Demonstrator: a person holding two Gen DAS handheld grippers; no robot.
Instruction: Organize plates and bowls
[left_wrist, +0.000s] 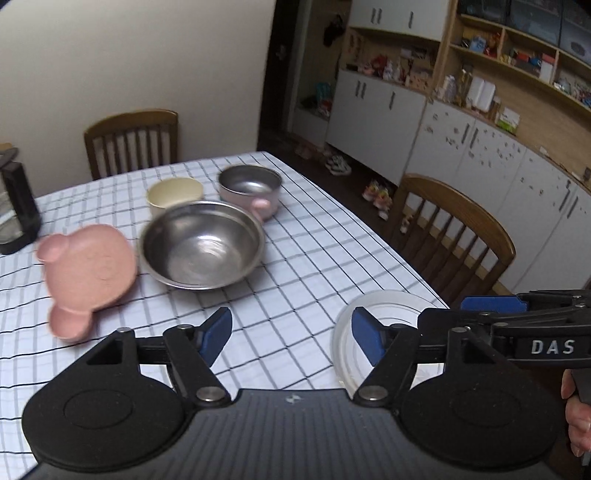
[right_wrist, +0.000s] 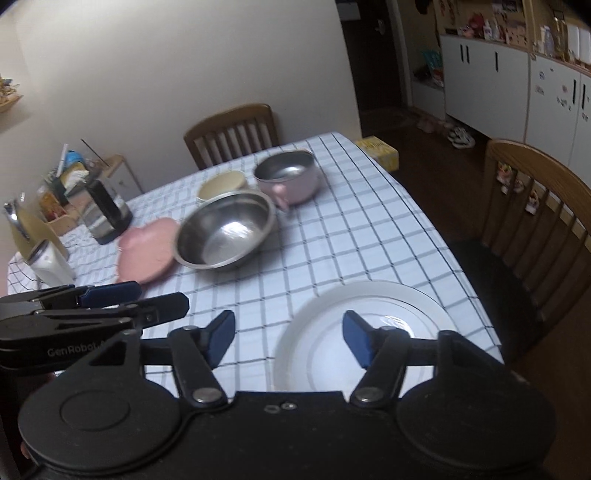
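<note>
In the right wrist view the white plate (right_wrist: 373, 332) lies on the checked tablecloth (right_wrist: 332, 229) at lower centre-right of the frame, right under the right gripper (right_wrist: 288, 338), whose right-hand pad overlaps it in the picture; contact cannot be told. In the left wrist view the plate (left_wrist: 388, 306) sits at lower right, behind the left gripper (left_wrist: 291, 336).

The plate is round, pale and glossy, with raised rings. Up the frame stand a large steel bowl (left_wrist: 203, 245), a pink bear-shaped plate (left_wrist: 86, 275) touching its left side, a cream bowl (left_wrist: 175, 194) and a pink-sided steel bowl (left_wrist: 251, 188) with a handle.

Both grippers stand spread, nothing between their blue pads.
</note>
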